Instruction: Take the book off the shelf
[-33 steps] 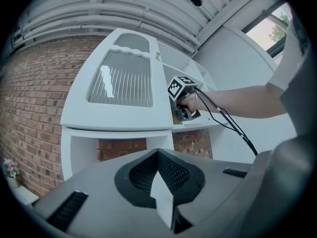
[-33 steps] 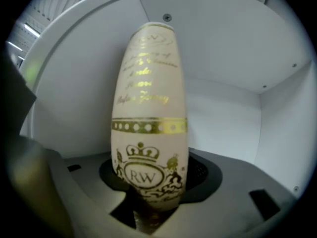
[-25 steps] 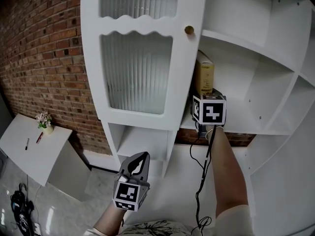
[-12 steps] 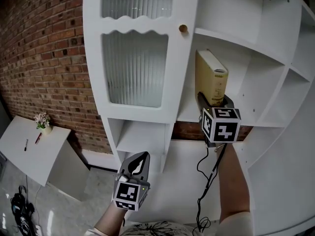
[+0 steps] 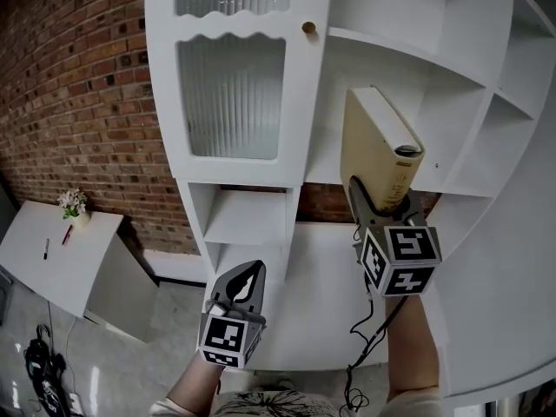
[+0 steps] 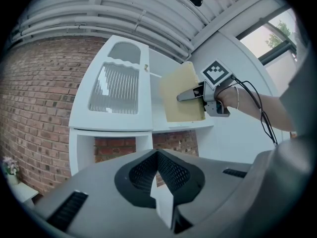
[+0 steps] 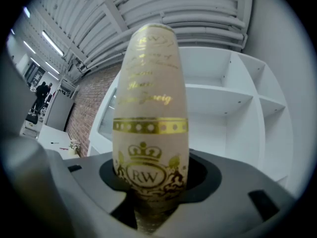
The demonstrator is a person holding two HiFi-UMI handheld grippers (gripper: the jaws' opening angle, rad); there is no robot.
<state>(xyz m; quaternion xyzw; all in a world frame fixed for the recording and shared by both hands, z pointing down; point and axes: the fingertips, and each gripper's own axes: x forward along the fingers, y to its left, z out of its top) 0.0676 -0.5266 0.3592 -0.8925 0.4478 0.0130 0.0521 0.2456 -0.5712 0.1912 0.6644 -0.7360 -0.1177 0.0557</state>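
A tan book with gold print on its spine is clear of the white shelf unit and stands upright in the air in front of it. My right gripper is shut on its lower end, one jaw on each cover. The left gripper view shows the book side on, with the right gripper clamped on it. My left gripper hangs lower and to the left, jaws shut with nothing between them.
A cabinet door with ribbed glass stands left of the open shelves. A brick wall runs behind. At lower left is a white table with a small flower pot and pens.
My right gripper has pulled the book out of the shelf compartment, toward me and downward. The left gripper has barely moved.
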